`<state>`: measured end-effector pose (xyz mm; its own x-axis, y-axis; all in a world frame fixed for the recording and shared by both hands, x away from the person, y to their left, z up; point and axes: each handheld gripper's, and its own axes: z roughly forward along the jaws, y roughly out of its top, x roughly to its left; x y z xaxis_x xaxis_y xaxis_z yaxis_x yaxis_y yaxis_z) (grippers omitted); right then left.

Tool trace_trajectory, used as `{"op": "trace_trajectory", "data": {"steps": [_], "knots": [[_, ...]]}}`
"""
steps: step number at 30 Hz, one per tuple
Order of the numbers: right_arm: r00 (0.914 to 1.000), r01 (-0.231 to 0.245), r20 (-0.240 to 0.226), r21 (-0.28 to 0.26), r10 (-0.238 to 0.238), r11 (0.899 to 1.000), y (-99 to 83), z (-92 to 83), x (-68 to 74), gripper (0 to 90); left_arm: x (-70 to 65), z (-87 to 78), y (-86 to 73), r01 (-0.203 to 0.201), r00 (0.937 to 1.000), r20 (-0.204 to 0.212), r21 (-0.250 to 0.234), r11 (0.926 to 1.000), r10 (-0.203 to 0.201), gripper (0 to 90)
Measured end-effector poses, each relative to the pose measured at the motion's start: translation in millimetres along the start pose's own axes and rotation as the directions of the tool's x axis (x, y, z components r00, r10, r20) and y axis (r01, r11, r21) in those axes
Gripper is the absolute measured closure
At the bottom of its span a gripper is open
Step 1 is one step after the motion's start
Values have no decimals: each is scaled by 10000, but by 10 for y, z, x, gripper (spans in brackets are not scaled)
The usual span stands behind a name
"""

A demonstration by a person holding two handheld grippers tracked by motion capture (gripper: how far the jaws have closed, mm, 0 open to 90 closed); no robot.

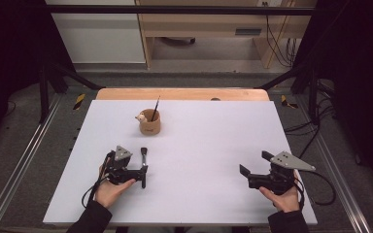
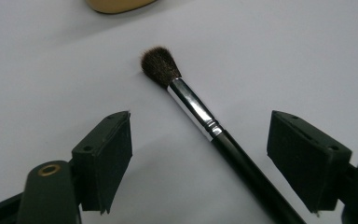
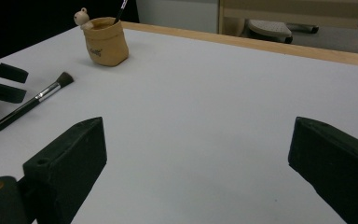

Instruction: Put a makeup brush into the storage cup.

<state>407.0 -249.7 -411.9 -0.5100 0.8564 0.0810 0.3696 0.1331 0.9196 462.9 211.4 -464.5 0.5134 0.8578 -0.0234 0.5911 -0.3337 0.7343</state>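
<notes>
Two tools over one white worktop [image 1: 199, 160]. Left tool [image 1: 143, 171]: low over the near-left area, jaws wide apart and straddling the brush [image 1: 144, 165], pads clear of the handle on both sides. Brush: lying flat on the worktop, dark bristles toward the cup [image 1: 151, 122], black handle toward the person. Cup: tan, upright, farther back, a second thin brush standing in it. Right tool [image 1: 255, 171]: near-right, jaws wide, nothing between them.

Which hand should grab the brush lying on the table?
Left. The left hand-held gripper already has its open jaws on either side of the brush; the right hand-held gripper sits far across the table.
</notes>
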Motion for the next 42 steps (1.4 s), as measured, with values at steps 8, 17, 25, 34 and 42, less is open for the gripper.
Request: {"op": "trace_trajectory", "data": {"steps": [8, 17, 25, 34, 42], "knots": [[10000, -5, 22, 35, 5, 10000, 0, 2, 3, 48, -8, 31, -11, -99, 9999, 69, 403, 9991, 96, 299], [10000, 17, 4, 36, -17, 10000, -1, 6, 5, 49, -36, 62, -18, 60, 9996, 275, 658, 9978, -78, 417], [10000, -3, -12, 36, 3, 10000, -1, 9, 8, 49, -47, 77, -20, 48, 9994, 335, 917, 9958, -79, 518], [10000, -32, -28, 81, 32, 10000, -4, 15, 8, 49, -23, 53, -20, 0, 9996, 291, 1071, 9942, -31, 640], [10000, -44, -23, 86, 44, 10000, -4, 13, 6, 49, -11, 38, -12, -271, 9991, 344, 1275, 9915, 229, 685]]}}
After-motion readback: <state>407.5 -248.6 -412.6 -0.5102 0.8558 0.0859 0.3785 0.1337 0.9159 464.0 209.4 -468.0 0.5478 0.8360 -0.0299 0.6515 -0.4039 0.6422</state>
